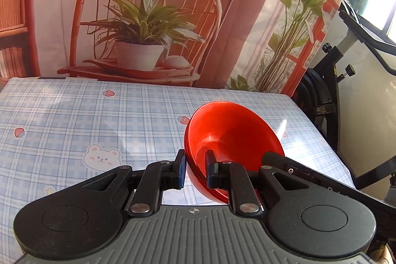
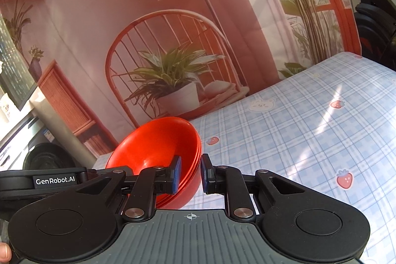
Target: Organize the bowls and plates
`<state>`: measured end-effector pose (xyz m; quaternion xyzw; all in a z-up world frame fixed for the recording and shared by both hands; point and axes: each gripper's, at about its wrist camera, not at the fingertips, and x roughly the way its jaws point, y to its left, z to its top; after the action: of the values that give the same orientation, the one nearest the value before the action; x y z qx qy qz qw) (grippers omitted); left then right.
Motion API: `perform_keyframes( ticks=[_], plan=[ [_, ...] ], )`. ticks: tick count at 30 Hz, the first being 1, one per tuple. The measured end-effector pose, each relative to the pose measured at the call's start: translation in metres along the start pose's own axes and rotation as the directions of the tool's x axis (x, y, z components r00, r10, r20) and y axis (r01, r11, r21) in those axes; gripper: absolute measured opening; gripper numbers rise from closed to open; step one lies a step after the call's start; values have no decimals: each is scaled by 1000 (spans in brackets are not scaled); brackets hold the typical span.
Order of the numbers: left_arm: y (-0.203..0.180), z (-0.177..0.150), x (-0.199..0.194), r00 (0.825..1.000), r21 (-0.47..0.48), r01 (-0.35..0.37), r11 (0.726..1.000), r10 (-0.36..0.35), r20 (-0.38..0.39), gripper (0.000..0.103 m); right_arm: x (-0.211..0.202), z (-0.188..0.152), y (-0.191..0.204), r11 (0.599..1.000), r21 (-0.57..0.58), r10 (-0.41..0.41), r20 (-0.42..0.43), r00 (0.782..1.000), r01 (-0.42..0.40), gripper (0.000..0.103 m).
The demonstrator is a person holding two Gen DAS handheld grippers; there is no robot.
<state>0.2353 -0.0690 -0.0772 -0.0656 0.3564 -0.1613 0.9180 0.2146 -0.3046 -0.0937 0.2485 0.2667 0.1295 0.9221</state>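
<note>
Straddling red bowls' [image 1: 230, 130] rim, both jaws.

Stack of red bowls [image 1: 230, 140], glossy plastic, about three nested, rims showing as layered edges. Stack was tilted, opening facing up and toward the cameras, lifted off the blue plaid tablecloth [image 1: 99, 120]. Its rim sat between the fingers of both grippers at opposite sides. In the right wrist view the stack [image 2: 158, 142] leaned left, near the table's edge.
</note>
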Motion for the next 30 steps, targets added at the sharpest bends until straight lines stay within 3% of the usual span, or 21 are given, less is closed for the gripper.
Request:
perform_keyframes(
  ticks=[7, 13, 21, 30],
  plan=[
    [36, 9, -33, 998, -49, -49, 998, 51, 44, 17, 19, 5, 54, 995, -66, 70, -15, 997, -71, 17],
    [58, 6, -54, 995, -52, -88, 995, 90, 42, 18, 30, -11, 82, 991, -87, 98, -55, 994, -103, 17],
    [74, -19, -59, 997, -77, -82, 994, 82, -3, 18, 26, -37, 85, 991, -89, 89, -106, 990, -98, 17],
    [66, -48, -57, 998, -99, -54, 994, 52, -27, 19, 11, -53, 70, 994, -90, 52, -139, 989, -65, 17]
  ],
)
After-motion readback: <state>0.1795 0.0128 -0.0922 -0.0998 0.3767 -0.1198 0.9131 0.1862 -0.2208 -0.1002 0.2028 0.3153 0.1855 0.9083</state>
